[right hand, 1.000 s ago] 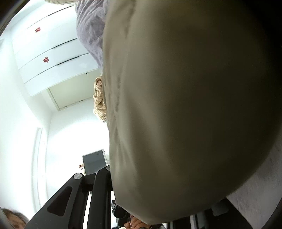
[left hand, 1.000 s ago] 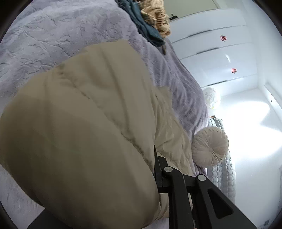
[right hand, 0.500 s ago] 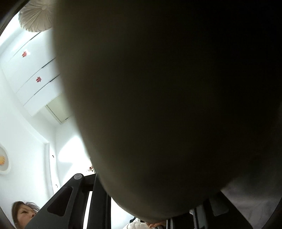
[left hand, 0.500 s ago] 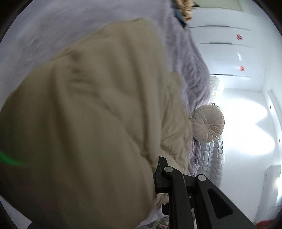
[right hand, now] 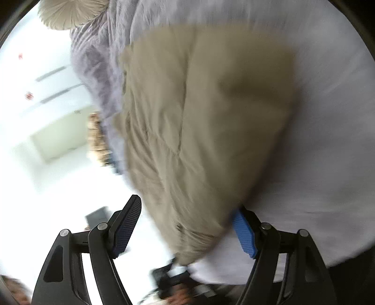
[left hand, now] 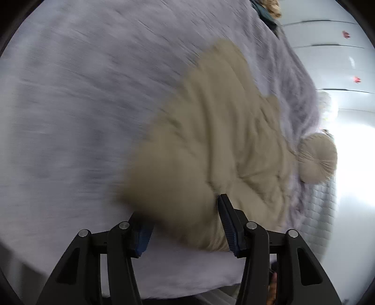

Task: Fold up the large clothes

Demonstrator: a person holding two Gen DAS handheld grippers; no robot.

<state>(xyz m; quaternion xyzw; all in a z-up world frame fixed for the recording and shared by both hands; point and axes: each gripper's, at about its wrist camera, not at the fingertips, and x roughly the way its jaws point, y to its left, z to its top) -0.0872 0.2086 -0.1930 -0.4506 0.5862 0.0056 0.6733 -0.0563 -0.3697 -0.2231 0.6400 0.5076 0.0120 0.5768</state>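
A beige quilted coat (left hand: 222,145) lies bunched on the bed, and everything else sits around it: a lavender plush blanket (left hand: 93,93) spreads beneath and beyond it, soft and streaky with motion blur, and a round pleated cushion (left hand: 316,159) in a similar beige rests just past the coat's far edge, near the side of the bed. Further off from the coat, at the blanket's far end, a heap of teal and yellow-patterned clothes (left hand: 269,11) is only partly visible. White cabinet doors (left hand: 339,65) with small red marks stand behind the bed. The coat is puffy, stitched in padded panels, its near hem rounded and thick. The left gripper (left hand: 185,225) has just been opening; its black fingers with blue ribbed pads stand apart with the coat's near bulge between them, not pinched. The right gripper (right hand: 187,225) has likewise just been opening and stands wide, the coat's (right hand: 199,122) lower corner hanging loose between its pads, which blocks much of that view.
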